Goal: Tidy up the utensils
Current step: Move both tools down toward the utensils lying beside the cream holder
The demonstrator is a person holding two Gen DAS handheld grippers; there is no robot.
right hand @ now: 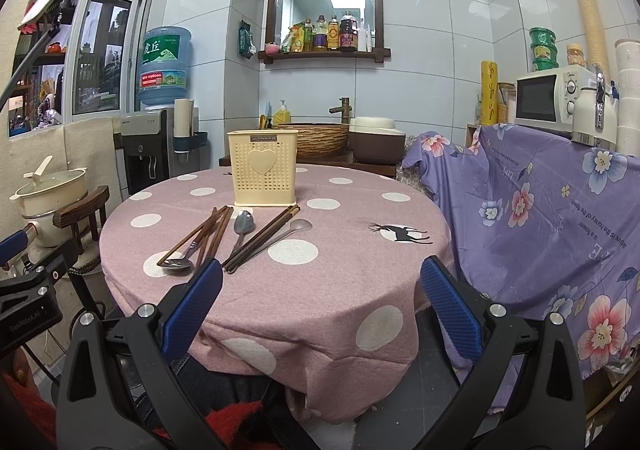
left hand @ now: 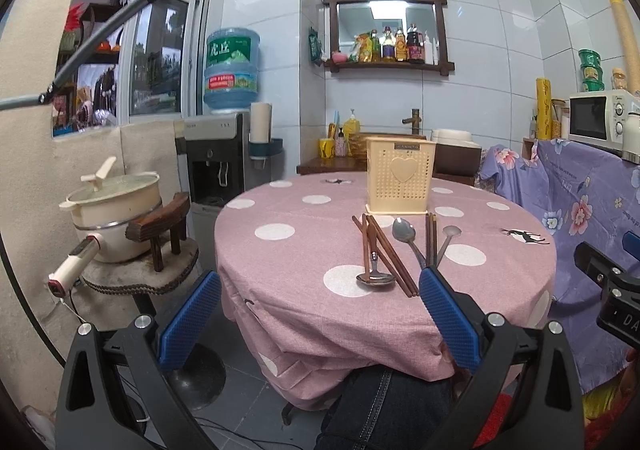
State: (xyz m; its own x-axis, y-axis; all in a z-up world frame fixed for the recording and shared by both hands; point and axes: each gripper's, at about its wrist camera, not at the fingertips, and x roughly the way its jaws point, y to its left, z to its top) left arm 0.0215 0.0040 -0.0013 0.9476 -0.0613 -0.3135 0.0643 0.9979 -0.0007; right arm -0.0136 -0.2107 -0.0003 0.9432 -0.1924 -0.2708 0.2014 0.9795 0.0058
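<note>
Holder: cream perforated utensil holder [right hand: 263,169] with a heart on its front, upright on the table at 12 o'clock from the utensils, just beyond their far tips.
Chopsticks: one brown bundle [right hand: 200,236] at 9 o'clock of the spread, crossed loosely; a second pair [right hand: 260,240] at 3 o'clock of it.
Spoons: three metal ones; near spoon [right hand: 178,262] bowl toward the table edge, middle spoon [right hand: 243,228] bowl toward the holder, right spoon [right hand: 294,229] beside the second pair.
Table: round, pink polka-dot cloth [right hand: 352,290].
Left gripper [left hand: 318,282]: jaws wide, nothing held, short of the table edge.
Right gripper [right hand: 320,270]: jaws wide, nothing held, utensils at its 11 o'clock.
Surroundings: purple floral cover [right hand: 540,209] at 3 o'clock; pot [left hand: 116,205] at 9 o'clock.
</note>
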